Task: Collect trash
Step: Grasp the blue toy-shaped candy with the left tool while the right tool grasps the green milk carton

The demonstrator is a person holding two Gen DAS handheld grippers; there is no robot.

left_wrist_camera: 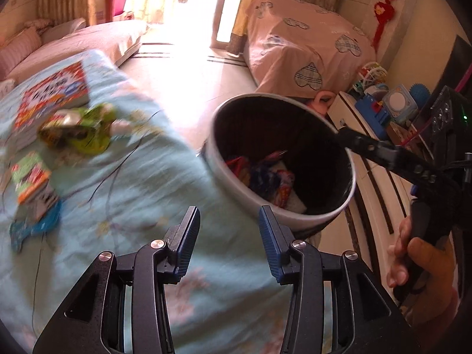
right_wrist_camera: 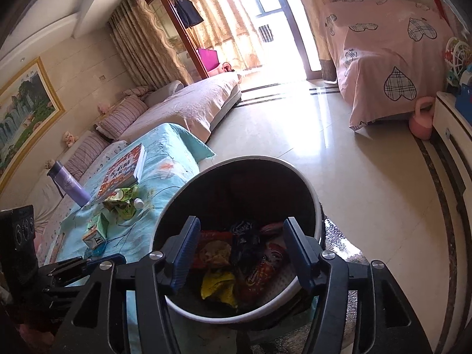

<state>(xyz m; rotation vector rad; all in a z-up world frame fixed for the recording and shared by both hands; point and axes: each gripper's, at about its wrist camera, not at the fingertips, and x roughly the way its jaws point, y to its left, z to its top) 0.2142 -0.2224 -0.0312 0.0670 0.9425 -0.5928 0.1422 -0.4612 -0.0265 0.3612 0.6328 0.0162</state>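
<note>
Trash in crumpled bright wrappers (left_wrist_camera: 271, 177) lies at the bottom of the round white bin with a black lining (left_wrist_camera: 224, 174), seen from the left wrist beside the light blue floral cloth (left_wrist_camera: 132, 183), where a crumpled green wrapper (left_wrist_camera: 79, 132) and a small green and orange carton (left_wrist_camera: 29, 177) lie well ahead of the left gripper (left_wrist_camera: 229, 237), its jaws parted with nothing between them. From the right wrist, the right gripper (right_wrist_camera: 240, 249) hangs over the bin's mouth, jaws wide and empty, wrappers below.
</note>
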